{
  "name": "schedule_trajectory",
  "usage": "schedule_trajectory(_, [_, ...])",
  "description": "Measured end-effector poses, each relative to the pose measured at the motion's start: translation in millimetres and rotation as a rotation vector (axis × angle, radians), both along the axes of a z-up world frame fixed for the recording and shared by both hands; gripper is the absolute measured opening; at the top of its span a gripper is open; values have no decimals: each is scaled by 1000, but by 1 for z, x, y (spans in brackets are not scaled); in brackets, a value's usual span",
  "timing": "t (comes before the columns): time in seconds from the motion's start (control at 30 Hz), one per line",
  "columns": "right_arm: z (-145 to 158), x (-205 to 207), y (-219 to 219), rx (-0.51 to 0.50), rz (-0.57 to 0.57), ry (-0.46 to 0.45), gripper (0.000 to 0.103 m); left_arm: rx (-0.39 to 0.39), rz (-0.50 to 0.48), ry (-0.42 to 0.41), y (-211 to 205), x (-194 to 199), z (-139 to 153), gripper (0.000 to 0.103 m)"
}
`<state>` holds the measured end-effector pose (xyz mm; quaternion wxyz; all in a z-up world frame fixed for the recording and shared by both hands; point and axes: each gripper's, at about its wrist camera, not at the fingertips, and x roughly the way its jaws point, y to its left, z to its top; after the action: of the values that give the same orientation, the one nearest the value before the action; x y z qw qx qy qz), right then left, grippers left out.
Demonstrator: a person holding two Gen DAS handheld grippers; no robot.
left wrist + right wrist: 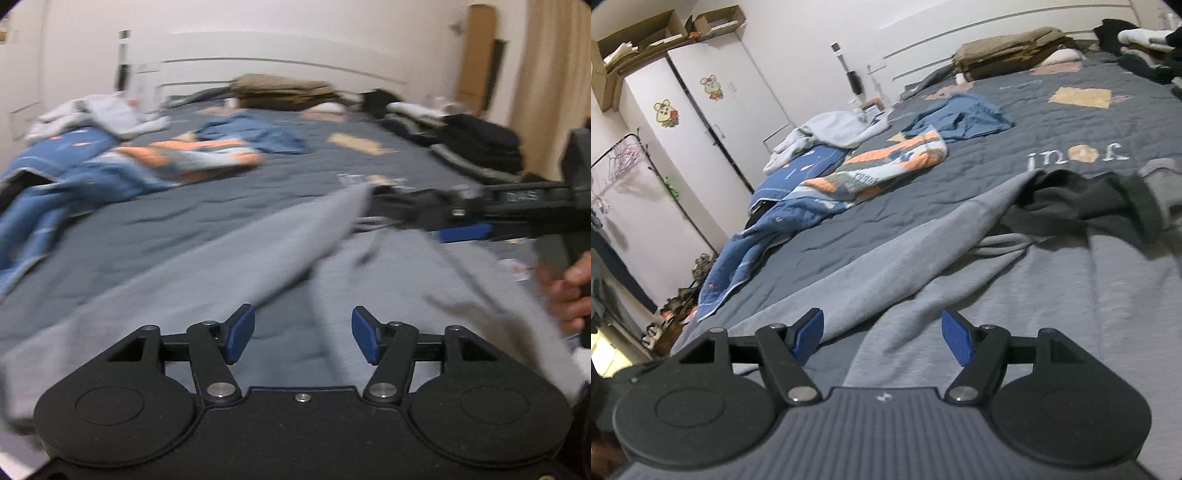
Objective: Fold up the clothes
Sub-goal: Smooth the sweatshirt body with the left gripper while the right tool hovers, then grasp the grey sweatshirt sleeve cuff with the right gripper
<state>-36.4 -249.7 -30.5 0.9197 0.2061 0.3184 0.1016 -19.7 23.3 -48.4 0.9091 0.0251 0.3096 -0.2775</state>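
A soft grey fleece sweatshirt (1015,295) with a dark charcoal lining (1082,206) lies spread on the near part of a bed covered by a quilted slate-blue bedspread (1052,125), one sleeve (258,251) folded diagonally across the cloth. The left gripper (303,338), black with blue rubbery pads, hovers just over the sweatshirt with its jaws parted and nothing between them. The right gripper (882,338) likewise stands wide apart above the grey fabric, gripping nothing; in the left view it reaches in from the right, a hand (569,291) on its handle. Farther off to the left lie crumpled blue denim clothes (783,210) and an orange-striped garment (886,162). Folded dark clothes (480,144) are stacked at the far right.
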Motion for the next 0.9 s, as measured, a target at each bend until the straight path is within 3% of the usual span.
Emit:
schedule_trajectory(0.3, [-4,-18,-38,-89,-71,17,70,-101,-48,8,-44,5,-18,59])
schedule_trajectory(0.6, [-18,-50,-90,-195,-187,81,70,-96,-131,21,-87,7,-24,59])
schedule_trajectory(0.9, [-33,-103,-135,-238,-269,156,70,-111,-265,13,-142,-10,-20,59])
